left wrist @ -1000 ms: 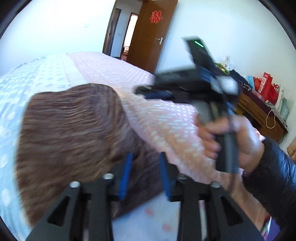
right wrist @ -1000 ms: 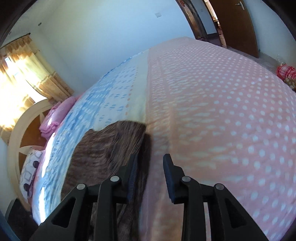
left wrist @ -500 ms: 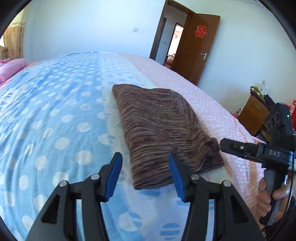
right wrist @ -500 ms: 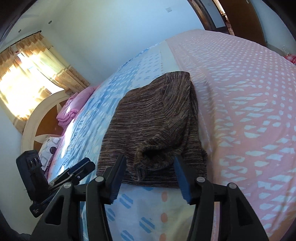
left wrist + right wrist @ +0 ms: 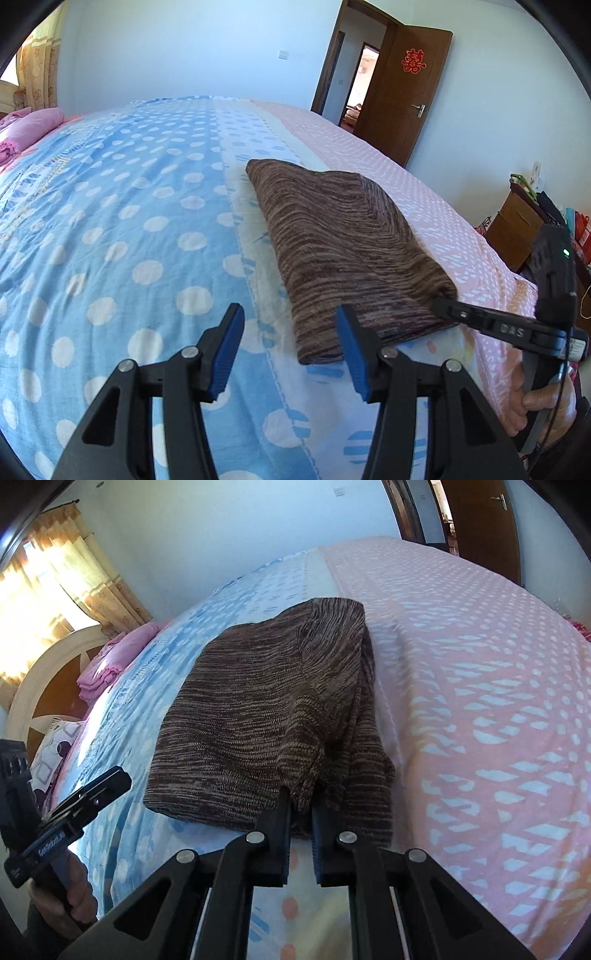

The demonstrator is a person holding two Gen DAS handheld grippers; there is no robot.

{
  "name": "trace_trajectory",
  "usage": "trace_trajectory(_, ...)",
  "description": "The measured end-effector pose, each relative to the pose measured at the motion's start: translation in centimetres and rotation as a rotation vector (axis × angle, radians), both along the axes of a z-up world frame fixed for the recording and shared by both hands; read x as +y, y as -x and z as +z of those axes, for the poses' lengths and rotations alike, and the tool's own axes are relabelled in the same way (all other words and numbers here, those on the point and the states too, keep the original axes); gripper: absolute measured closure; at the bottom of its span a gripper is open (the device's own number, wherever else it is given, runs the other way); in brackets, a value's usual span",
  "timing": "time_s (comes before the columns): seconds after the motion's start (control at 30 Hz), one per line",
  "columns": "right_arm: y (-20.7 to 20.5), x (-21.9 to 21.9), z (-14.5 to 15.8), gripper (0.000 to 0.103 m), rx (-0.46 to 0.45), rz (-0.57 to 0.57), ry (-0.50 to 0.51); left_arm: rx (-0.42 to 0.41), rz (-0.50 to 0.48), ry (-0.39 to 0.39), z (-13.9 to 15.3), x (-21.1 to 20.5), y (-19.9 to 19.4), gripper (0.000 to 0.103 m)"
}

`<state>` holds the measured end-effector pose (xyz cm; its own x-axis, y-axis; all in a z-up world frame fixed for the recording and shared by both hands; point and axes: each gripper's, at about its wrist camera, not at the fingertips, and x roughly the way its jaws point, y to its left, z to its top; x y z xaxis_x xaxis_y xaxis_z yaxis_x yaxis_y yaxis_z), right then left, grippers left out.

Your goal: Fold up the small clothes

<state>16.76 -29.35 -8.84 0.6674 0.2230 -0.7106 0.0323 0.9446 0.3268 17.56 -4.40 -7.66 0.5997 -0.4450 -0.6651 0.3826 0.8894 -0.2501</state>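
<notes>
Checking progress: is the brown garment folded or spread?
Folded: garment lies as a compact layered rectangle on the bed; right tongs pinch its near edge.

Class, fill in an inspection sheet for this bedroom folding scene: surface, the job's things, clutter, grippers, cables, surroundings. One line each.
Surface: bed with a dotted cover, blue on one side, pink on the other.
Job's things: brown knit garment lying folded on the bed across the blue-pink border.
Clutter: pink bedding piled near the headboard; patterned pillow beside it.
Grippers: left gripper open, holding nothing, short of the garment's near edge; right gripper shut on the garment's near edge.
Cables: thin cord hanging by the right handle.
Surroundings: open wooden door, curtains, wooden cabinet with bags on it.
</notes>
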Motion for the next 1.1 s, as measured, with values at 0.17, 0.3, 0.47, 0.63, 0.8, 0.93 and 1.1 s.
trace_trajectory(0.17,1.0,-1.2,-1.2,0.094,0.028,-0.03,0.007,-0.009,0.008,-0.001,0.3,-0.7,-1.5,0.049)
trace_trajectory(0.3,1.0,-1.1,-0.7,0.094,0.029,-0.026,0.027,-0.033,0.038,-0.062,0.3,-2.8,-3.5,0.049)
trace_trajectory(0.47,2.7,-2.5,2.9,0.093,-0.066,-0.214,0.16,0.003,0.085,-0.089,-0.8,-4.1,-6.0,0.049)
trace_trajectory(0.63,1.1,0.8,5.3,0.093,-0.187,-0.079,0.188,0.009,0.15,-0.133,-2.2,-4.4,-6.3,0.039)
trace_trajectory(0.8,-3.1,4.6,2.1,0.093,-0.096,0.06,0.252,-0.014,0.187,-0.15,-3.0,-4.2,-5.7,0.034)
trace_trajectory(0.93,-3.4,-0.4,-1.1,0.099,-0.015,-0.03,0.041,0.041,0.182,-0.081,-3.4,-2.8,-6.3,0.026)
trace_trajectory(1.1,-0.3,-2.6,-0.2,0.103,0.012,-0.078,0.041,0.09,0.172,-0.021,-3.2,-1.4,-6.6,0.023)
